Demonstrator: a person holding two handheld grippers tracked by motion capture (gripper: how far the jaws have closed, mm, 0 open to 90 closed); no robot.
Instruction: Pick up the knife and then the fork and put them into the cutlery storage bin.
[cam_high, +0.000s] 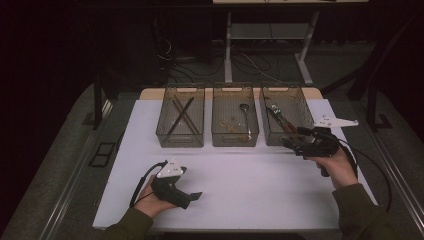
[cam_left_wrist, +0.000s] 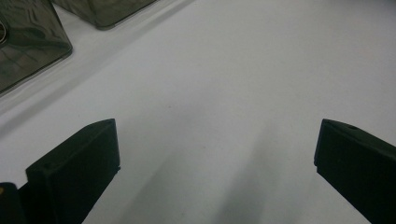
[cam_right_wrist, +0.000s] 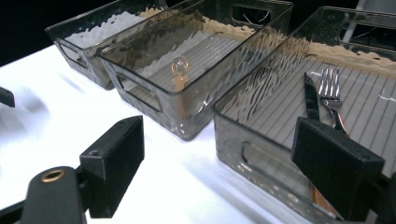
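Three smoky clear bins stand in a row at the back of the white table (cam_high: 250, 185). The left bin (cam_high: 180, 141) holds crossed chopsticks (cam_high: 181, 115), the middle bin (cam_high: 235, 141) a spoon (cam_high: 244, 112), and the right bin (cam_high: 266, 135) a fork (cam_right_wrist: 330, 86) and a knife (cam_right_wrist: 310, 100). My right gripper (cam_high: 291, 142) hovers at the right bin's front right corner, open, with nothing between its pads (cam_right_wrist: 219, 135). My left gripper (cam_high: 196, 196) sits low over the table's front left, open and empty (cam_left_wrist: 215, 135).
Bare white table surface lies between the two hands and in front of the bins. Bin corners (cam_left_wrist: 28, 46) show at the top left of the left gripper view. Beyond the table are a desk frame (cam_high: 228, 45) and floor cables.
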